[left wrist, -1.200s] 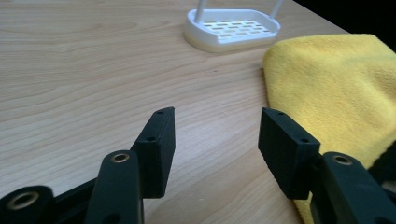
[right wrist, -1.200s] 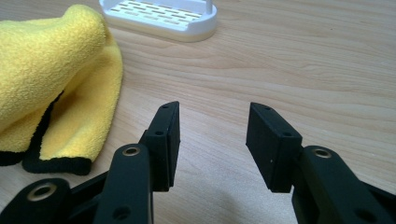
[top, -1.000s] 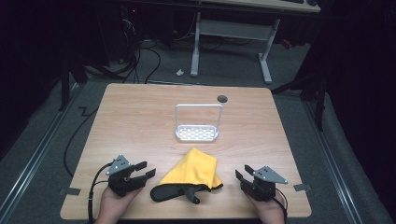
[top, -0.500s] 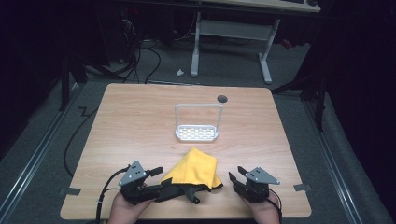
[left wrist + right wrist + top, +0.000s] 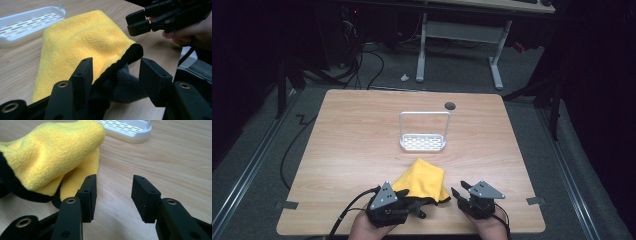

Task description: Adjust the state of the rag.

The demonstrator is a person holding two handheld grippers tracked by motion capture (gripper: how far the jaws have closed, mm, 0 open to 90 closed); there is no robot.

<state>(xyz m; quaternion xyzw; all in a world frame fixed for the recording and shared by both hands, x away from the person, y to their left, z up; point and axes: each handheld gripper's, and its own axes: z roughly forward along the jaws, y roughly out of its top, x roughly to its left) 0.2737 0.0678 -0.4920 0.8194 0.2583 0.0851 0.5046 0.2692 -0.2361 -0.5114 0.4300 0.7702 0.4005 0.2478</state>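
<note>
A folded yellow cloth [image 5: 424, 177] with black trim and a dark grey underside lies near the table's front edge. My left gripper [image 5: 416, 206] reaches it from the left. In the left gripper view its jaws [image 5: 115, 72] are open around the cloth's [image 5: 82, 40] black-trimmed edge and grey fold, with a gap at the right jaw. My right gripper [image 5: 458, 192] sits just right of the cloth, jaws open. In the right gripper view it [image 5: 113, 192] has bare wood between its jaws, and the cloth [image 5: 50, 152] lies just off its left jaw.
A white slotted tray with a tall hoop handle [image 5: 423, 143] stands behind the cloth at mid-table. A round cable hole [image 5: 450, 105] is near the far edge. The tabletop [image 5: 352, 145] is light wood. My right gripper [image 5: 140, 21] also appears at the left gripper view's top right.
My left gripper has slid right along the front edge until its jaws straddle the cloth's dark edge. The right gripper has stayed nearly in place.
</note>
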